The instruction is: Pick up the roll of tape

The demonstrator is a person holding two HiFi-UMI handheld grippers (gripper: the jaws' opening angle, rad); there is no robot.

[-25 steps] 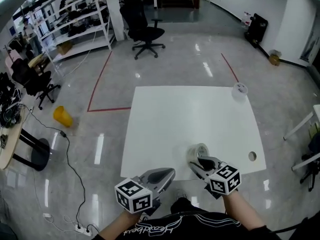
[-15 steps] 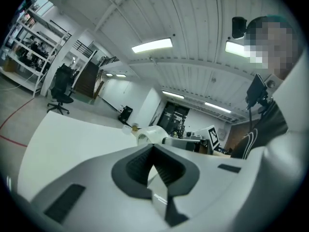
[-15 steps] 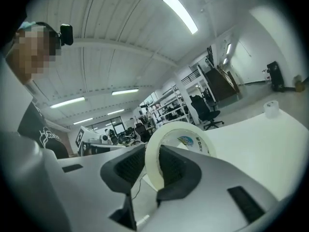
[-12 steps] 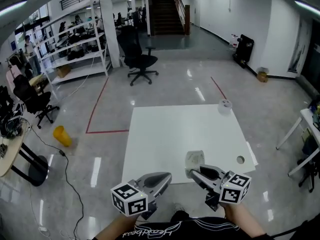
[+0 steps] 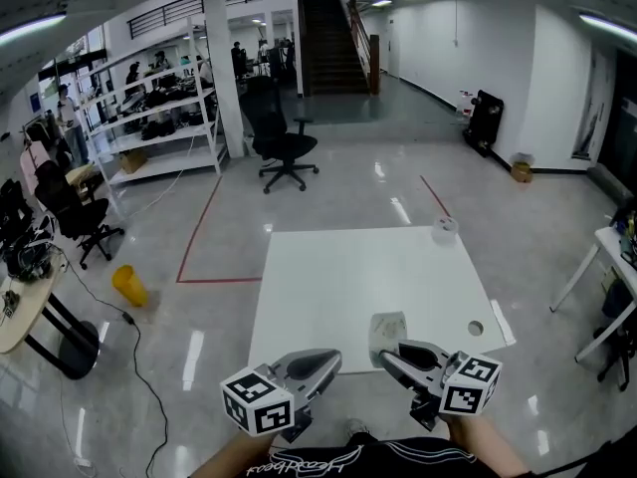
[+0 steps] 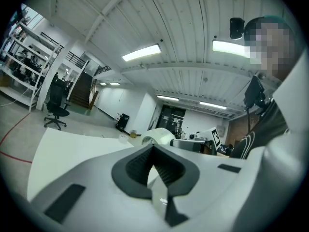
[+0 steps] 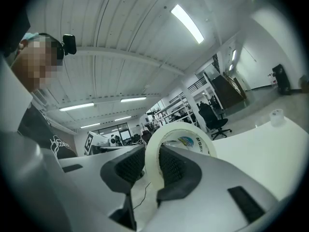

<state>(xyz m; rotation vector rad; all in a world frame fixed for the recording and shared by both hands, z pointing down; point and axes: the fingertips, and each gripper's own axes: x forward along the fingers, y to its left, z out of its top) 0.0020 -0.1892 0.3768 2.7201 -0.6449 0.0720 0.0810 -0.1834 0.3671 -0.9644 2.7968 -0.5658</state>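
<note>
The roll of tape, pale with a printed core, stands on edge between the jaws of my right gripper, raised over the near edge of the white table. In the right gripper view the roll of tape is pinched by its wall, one pad inside the ring and one outside, by the right gripper. My left gripper hangs beside it at the left, shut and holding nothing. From the left gripper I see the roll of tape just beyond its tips.
A second small roll sits at the table's far right corner, and a round hole lies near its right edge. On the floor beyond stand a black office chair, a yellow bin and shelving.
Both grippers have risen, and the roll has come up off the table in the right gripper. The head view has tilted up, so more of the room shows.
</note>
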